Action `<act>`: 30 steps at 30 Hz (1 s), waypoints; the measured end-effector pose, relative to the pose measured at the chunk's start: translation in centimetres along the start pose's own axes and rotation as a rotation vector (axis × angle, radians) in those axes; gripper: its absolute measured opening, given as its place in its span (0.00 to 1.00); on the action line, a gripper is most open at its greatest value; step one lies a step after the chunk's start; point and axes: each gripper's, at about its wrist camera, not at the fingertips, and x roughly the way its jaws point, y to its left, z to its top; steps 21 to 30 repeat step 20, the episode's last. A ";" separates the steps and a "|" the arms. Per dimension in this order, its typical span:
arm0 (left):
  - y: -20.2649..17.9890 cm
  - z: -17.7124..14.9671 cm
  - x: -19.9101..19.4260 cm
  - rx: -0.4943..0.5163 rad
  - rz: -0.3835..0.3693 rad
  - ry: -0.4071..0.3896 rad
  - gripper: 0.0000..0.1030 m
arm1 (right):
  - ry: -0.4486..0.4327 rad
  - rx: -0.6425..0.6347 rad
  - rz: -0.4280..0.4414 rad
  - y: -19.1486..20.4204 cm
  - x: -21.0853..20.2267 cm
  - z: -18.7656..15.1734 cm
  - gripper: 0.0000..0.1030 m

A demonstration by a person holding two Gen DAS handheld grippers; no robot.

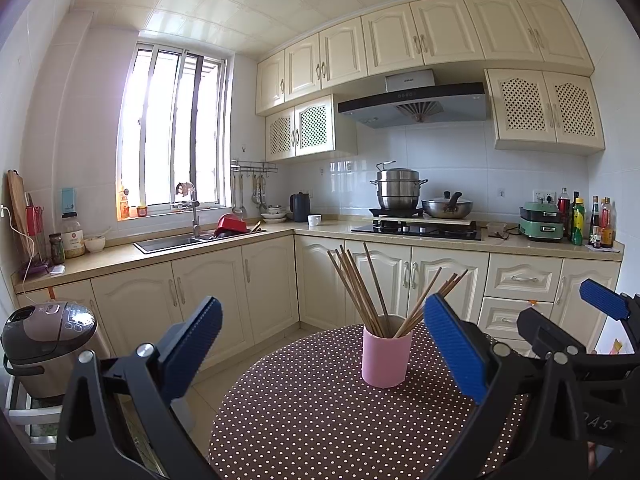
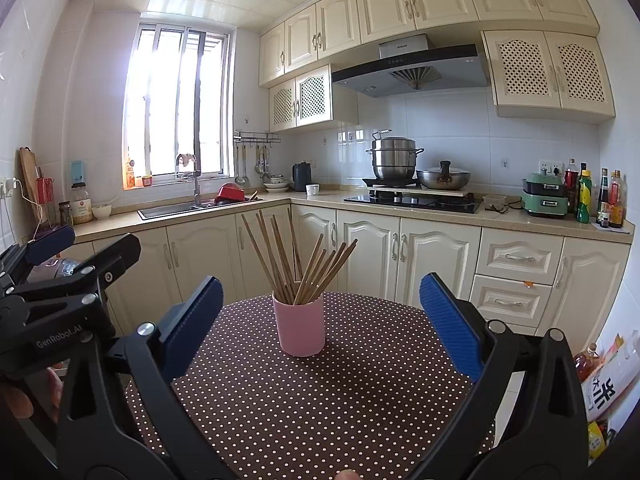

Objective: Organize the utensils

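Two views, same kitchen, slightly diff angles. Left wrist cam catches a rice cooker low on the left by the cabinets; right wrist cam only shows a sliver of it behind the other tool, but picks up a rice bag and an oil bottle down at the right edge. Right cam also shows part of a hand bottom left, gripping the other tool's handle.

Left gripper: jaws spread wide, blue pads far apart, nothing between them, touching nothing. Right gripper: same story, fully spread, empty, no contact w/ anything. Each tool pokes into the other's view, at the right edge of the left cam and the left edge of the right cam.

Task item: one pink cup standing upright on the round table w/ brown polka-dot cloth, toward the far side. Chopsticks stand in it, fanned out in two bunches, one leaning left, one leaning right. Approx a dozen or more; exact count can't be made, they overlap.

From both cams the cup sits ahead of the pads, framed between them, well apart from each. No loose utensils visible on the cloth.

Counts: 1 cup, 1 table, 2 grippers, 2 pots on the stove.
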 end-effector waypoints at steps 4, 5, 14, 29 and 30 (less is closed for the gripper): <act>0.0 -0.1 0.1 0.004 0.004 -0.002 0.96 | 0.000 0.001 0.000 0.0 0.1 -0.1 0.94; 0.1 -0.1 0.1 0.005 0.005 -0.002 0.96 | 0.001 0.000 0.000 0.0 0.1 -0.1 0.94; 0.3 -0.6 0.8 0.014 0.006 0.021 0.96 | 0.014 -0.001 0.000 0.3 0.5 -0.4 0.94; 0.3 -1.0 2.4 0.022 -0.008 0.084 0.96 | 0.037 -0.001 -0.003 0.4 1.5 -0.9 0.94; 0.3 -1.0 2.4 0.022 -0.008 0.084 0.96 | 0.037 -0.001 -0.003 0.4 1.5 -0.9 0.94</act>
